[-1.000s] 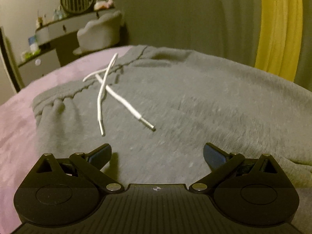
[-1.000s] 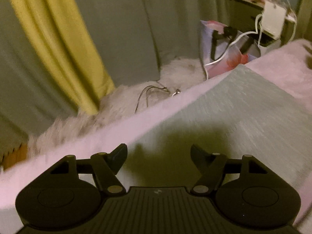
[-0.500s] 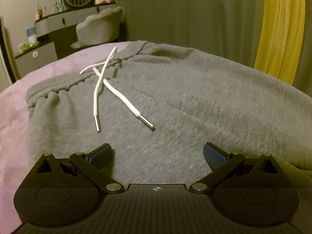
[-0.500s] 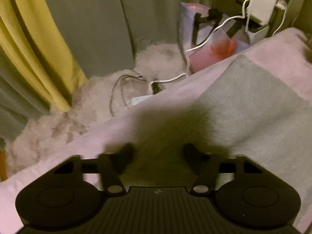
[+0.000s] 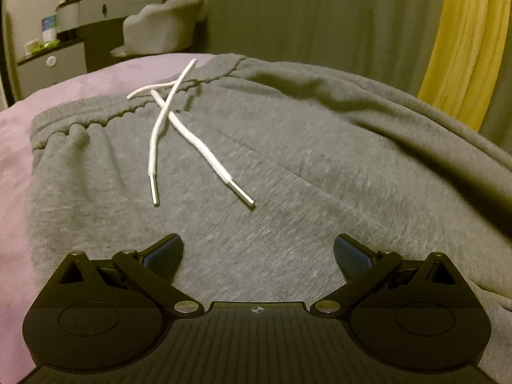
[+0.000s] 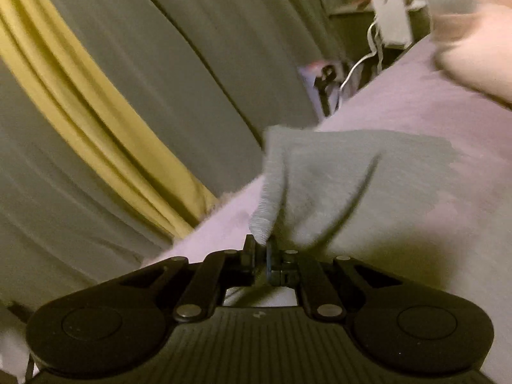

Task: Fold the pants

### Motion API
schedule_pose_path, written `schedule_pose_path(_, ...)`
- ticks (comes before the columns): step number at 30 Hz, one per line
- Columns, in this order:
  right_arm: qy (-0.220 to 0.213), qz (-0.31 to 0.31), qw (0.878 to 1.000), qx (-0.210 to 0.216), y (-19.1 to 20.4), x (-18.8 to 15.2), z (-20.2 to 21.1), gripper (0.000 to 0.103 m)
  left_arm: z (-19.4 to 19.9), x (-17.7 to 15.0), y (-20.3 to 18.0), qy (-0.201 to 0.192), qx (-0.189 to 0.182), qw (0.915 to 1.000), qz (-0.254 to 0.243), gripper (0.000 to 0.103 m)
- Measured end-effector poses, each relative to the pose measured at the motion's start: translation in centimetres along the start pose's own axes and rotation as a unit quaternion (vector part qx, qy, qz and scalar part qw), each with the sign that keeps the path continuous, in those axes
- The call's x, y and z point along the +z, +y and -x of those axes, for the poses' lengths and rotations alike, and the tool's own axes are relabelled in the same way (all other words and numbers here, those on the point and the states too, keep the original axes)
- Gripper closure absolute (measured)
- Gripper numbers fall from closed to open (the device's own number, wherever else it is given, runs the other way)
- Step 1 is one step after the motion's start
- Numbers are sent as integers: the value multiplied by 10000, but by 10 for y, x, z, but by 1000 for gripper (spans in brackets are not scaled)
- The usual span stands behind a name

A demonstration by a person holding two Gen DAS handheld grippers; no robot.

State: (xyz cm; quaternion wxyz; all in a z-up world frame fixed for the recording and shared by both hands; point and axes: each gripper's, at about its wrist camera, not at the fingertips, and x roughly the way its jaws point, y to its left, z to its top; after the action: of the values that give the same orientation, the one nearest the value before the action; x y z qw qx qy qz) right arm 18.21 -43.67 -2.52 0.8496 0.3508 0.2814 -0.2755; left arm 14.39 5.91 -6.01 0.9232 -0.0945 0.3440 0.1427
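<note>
Grey sweatpants [image 5: 288, 160] lie spread on a pink-purple bed cover [image 5: 96, 80], waistband at the far left with two white drawstrings [image 5: 179, 128] crossed over the front. My left gripper [image 5: 257, 249] is open and empty, just above the fabric below the drawstring tips. In the right wrist view my right gripper [image 6: 267, 252] is shut on the edge of a pant leg [image 6: 336, 172] near its hem and lifts it off the bed cover [image 6: 416, 102]; the cloth rises in a tented fold from the jaws.
A dresser with small items [image 5: 80, 9] and a grey padded chair [image 5: 163, 28] stand beyond the bed. Grey and yellow curtains [image 5: 464, 48] hang behind; they also show in the right wrist view [image 6: 96, 112]. A bag and white cables [image 6: 361, 64] sit by the bed's far side.
My right gripper came down over the pant leg's edge, closed on it and lifted it, with the view tilting. My left gripper stayed open and moved slightly nearer the fabric.
</note>
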Motion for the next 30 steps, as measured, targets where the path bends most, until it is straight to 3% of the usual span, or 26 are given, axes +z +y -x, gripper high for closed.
schedule_pose_path(2, 220, 236, 9989, -329, -26, -43, 29, 98, 3, -1, 1, -15, -13, 10000, -57, 0)
schedule_pose_path(5, 969, 361, 9925, -650, -54, -84, 21, 97, 5, 0, 4, 15, -73, 10000, -46, 0)
schedule_pose_path(6, 1032, 302, 9922, -638, -60, -91, 16, 96, 6, 1, 6, 45, -95, 9999, -27, 0)
schedule_pose_path(9, 873, 510, 9930, -612, -53, -89, 16, 94, 8, 9, 13, 198, -106, 9997, 98, 0)
schedule_pose_path(11, 723, 859, 9915, -654, -45, -91, 14, 87, 10, 20, 19, 386, -67, 9988, 309, 0)
schedule_pose_path(13, 617, 1121, 9883, -827, -47, -95, 9, 74, 13, 37, 28, 511, -87, 9967, 630, 0)
schedule_pose_path(15, 557, 1160, 9879, -869, -54, -98, 8, 56, 15, 57, 32, 358, -68, 9959, 824, 0)
schedule_pose_path(18, 586, 1019, 9888, -916, -61, -93, 1, 33, 0, 98, 16, 254, 5, 9986, 463, 0)
schedule_pose_path(21, 600, 1042, 9883, -942, -62, -92, -1, 25, -26, 140, -9, 265, -31, 9996, 114, 0)
schedule_pose_path(24, 625, 1305, 9853, -904, -59, -98, -3, 14, -74, 171, -29, 821, -73, 9966, -43, 0)
schedule_pose_path(27, 629, 1449, 9832, -917, -51, -95, -4, 13, -111, 178, -37, 1190, 295, 9925, -33, 0)
schedule_pose_path(30, 364, 1663, 9806, -975, -43, -87, 1, 15, -125, 171, -46, 1214, 292, 9915, -357, 0)
